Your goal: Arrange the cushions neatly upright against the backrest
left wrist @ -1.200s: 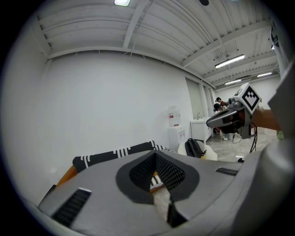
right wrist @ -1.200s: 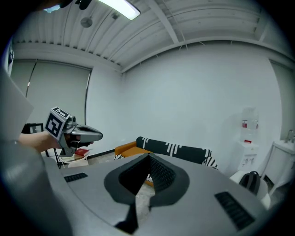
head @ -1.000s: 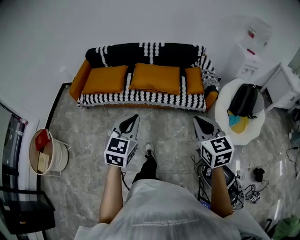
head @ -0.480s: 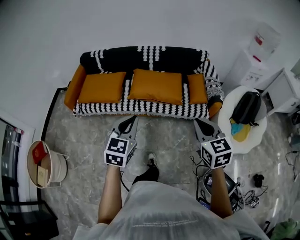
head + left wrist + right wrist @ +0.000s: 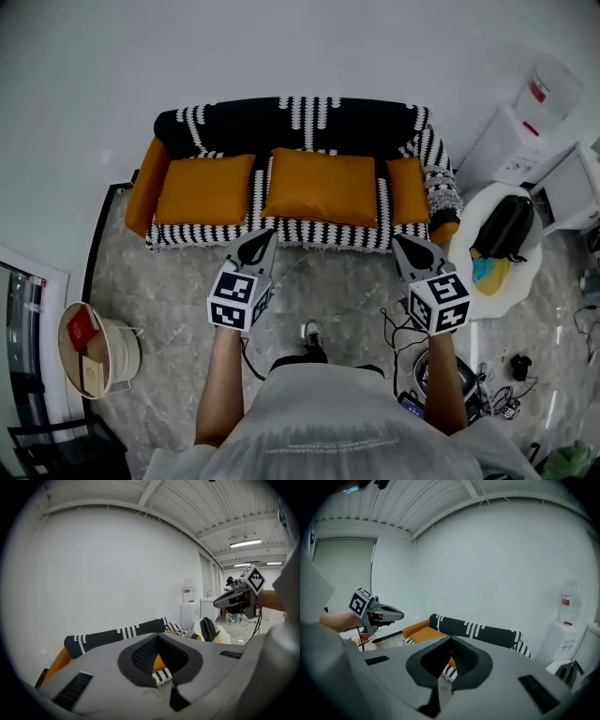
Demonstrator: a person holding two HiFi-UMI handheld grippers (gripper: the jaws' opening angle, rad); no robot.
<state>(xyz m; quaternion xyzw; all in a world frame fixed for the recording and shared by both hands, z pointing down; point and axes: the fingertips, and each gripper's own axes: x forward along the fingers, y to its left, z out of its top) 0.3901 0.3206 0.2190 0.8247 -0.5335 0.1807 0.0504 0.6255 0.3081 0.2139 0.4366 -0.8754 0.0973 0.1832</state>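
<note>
Three orange cushions lie flat on the seat of the sofa (image 5: 141,192), so the arranging has not yet begun. The left cushion (image 5: 204,189) and the middle cushion (image 5: 322,187) rest face up side by side, with a strip of the black-and-white knitted throw (image 5: 281,234) showing between them. The narrower right cushion (image 5: 408,190) lies tucked by the far arm. None of them leans on the backrest (image 5: 291,117) behind. The person stands on the marble floor (image 5: 347,281) squarely in front of the sofa and holds both tools forward, angled a little downward, so each faces the stretch of seat it would likely work on. The left gripper (image 5: 265,236) points toward the gap between the left and middle cushions, its tip just short of the seat's front edge. Its jaws are pressed together with nothing in them; only orange fabric and striped knit show beyond. The right gripper (image 5: 401,244) points toward the right cushion, its jaws likewise closed and empty. Closed jaws make sense here, I judge, since nothing is within reach to take. They will have to part before a cushion edge can be pinched and tipped up. A black backpack (image 5: 502,225) sits well off to the right, away from the sofa seat.
</note>
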